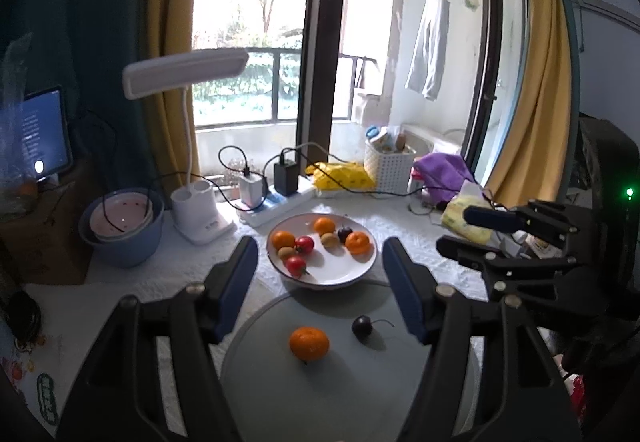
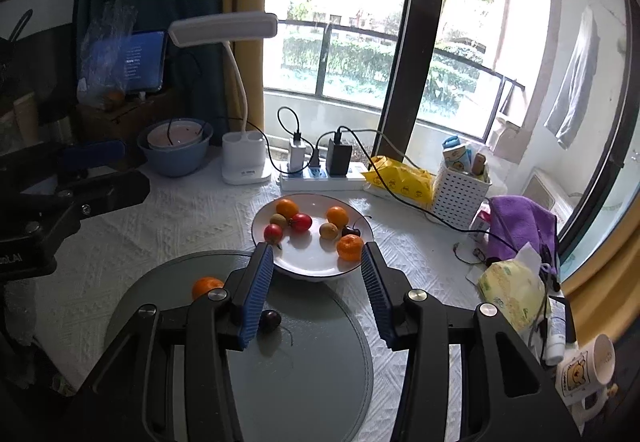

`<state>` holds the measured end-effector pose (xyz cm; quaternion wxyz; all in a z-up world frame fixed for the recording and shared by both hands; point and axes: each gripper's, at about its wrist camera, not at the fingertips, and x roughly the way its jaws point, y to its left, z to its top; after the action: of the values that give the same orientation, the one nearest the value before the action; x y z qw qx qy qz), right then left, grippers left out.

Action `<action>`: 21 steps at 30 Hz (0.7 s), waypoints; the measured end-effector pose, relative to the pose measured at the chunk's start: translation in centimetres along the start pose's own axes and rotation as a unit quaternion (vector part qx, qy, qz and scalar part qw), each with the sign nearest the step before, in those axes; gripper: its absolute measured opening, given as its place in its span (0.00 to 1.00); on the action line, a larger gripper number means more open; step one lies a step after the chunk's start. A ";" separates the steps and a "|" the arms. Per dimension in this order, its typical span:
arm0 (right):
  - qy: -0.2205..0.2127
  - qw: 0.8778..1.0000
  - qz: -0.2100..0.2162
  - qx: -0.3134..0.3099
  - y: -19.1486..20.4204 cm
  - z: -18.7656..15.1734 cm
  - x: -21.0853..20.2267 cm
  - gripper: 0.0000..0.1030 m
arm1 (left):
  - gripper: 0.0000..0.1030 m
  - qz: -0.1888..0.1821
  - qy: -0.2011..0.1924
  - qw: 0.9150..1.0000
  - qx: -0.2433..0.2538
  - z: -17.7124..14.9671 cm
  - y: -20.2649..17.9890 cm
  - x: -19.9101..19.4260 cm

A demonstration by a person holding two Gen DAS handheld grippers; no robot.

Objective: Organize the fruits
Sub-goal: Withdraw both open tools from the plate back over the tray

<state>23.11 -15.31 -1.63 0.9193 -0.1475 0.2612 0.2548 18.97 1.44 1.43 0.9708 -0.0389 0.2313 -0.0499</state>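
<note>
Both grippers are hovering wide-jawed and empty above the table. Left gripper [image 1: 320, 274] is looking down over the grey round tray [image 1: 280, 394], where a mandarin [image 1: 309, 343] and a dark cherry [image 1: 362, 328] are lying a little apart. Right gripper [image 2: 317, 282] is facing the white plate [image 2: 316, 266] just beyond the tray, which is carrying three mandarins, two red fruits, two small brown ones and another cherry. The sorting is looking barely begun. A good next pick is probably the near-edge mandarin on the plate [image 2: 349, 246]: coming down from above, straddling it squarely and closing gently, since round fruit rolls and neighbours are sitting close.
</note>
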 end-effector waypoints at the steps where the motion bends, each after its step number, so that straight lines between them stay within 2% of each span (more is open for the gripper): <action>1: -0.004 1.000 0.001 0.001 0.1 -0.1 -0.6 0.47 | 0.64 0.000 -0.004 1.000 0.000 -0.1 -0.1 -0.5; 10: -0.022 1.000 0.002 -0.003 1.8 -1.7 -4.6 0.47 | 0.64 -0.005 -0.027 1.000 -0.004 -1.9 -0.8 -4.5; 15: -0.020 1.000 0.004 0.005 2.1 -2.9 -5.3 0.47 | 0.64 -0.001 -0.029 1.000 0.000 -2.9 -0.9 -5.5; 19: -0.008 1.000 0.008 0.012 2.1 -3.9 -4.8 0.47 | 0.65 0.000 -0.016 1.000 -0.001 -4.1 -0.7 -5.2; 21: 0.003 1.000 0.013 0.016 2.1 -4.5 -4.0 0.51 | 0.65 0.002 -0.006 1.000 -0.003 -4.8 -0.6 -4.6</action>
<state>17.16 -16.94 -3.37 0.9174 -0.1299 0.2699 0.2619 12.67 1.14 -0.76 0.9722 -0.0418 0.2253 -0.0472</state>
